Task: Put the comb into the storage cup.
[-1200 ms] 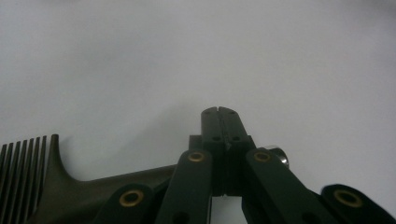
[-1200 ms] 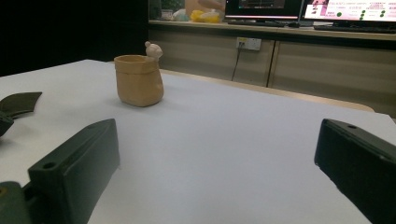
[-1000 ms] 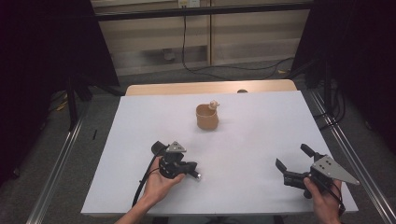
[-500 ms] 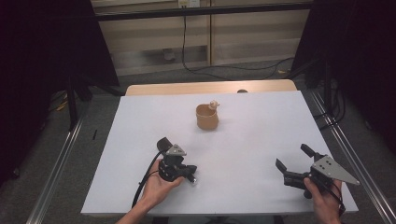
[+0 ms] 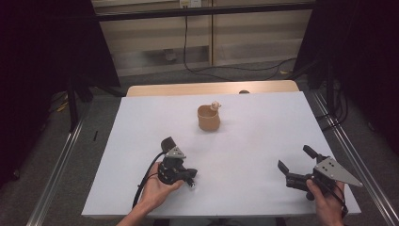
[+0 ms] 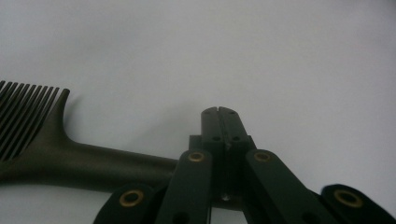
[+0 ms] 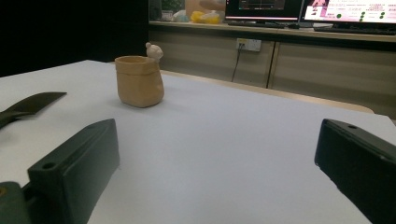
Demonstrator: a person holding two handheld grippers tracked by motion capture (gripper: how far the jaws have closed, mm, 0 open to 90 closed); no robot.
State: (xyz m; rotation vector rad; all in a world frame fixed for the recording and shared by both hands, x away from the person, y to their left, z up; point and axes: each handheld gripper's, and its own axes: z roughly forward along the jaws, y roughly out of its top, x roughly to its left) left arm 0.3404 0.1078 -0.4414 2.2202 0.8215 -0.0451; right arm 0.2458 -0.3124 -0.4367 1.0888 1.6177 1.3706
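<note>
White desk (image 5: 244,141) in a dim room, wood-panelled wall and cables behind. Nearest, the left gripper (image 5: 175,168) rests with jaws closed, empty; one dark comb (image 6: 42,149) lies just beside it, teeth plain in the left gripper view. The right gripper (image 5: 296,167) holds its jaws open. Farther back stands one tan pot (image 5: 208,117), a small figure on its rim.

A dark comb (image 6: 56,154) lies flat on the white table (image 5: 263,141), toward its near-left part, teeth (image 6: 23,116) at one end and a long handle, just beside the closed left claw (image 6: 220,116).
</note>
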